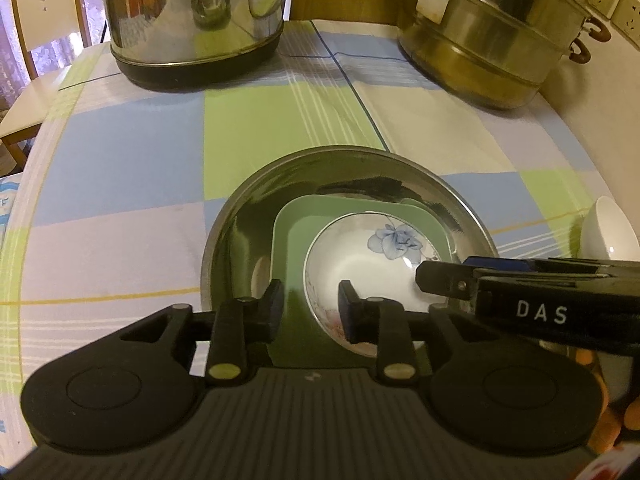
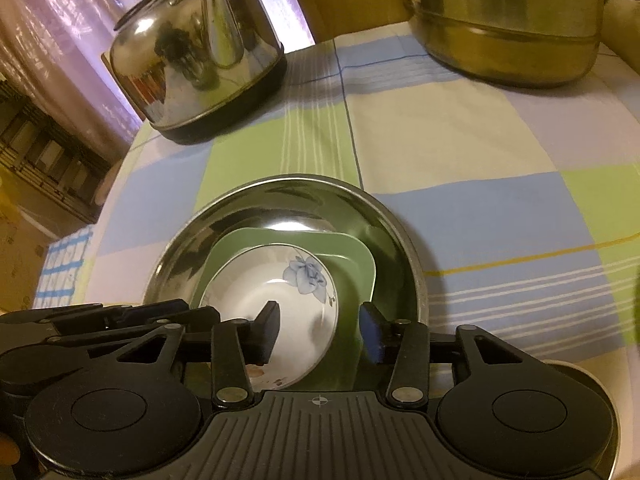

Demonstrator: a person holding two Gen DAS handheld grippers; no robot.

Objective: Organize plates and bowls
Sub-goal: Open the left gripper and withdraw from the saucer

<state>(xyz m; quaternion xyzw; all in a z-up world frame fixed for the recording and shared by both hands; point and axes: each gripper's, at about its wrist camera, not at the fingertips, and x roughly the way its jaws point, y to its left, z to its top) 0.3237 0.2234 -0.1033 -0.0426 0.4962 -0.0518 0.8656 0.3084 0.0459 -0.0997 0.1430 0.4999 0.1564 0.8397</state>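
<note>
Left wrist view, lower centre: the floral bowl (image 1: 376, 264) sits nested in a green square plate (image 1: 292, 232), itself inside the steel basin (image 1: 240, 216) on the desk (image 1: 120, 140). The left claw (image 1: 310, 308) gapes open astride the bowl's near rim; the right claw (image 2: 318, 330) is open too, holding nothing. Stacking looks nearly done. At right-hand edge a white bowl (image 1: 608, 232) waits; fetching it seems next.
</note>
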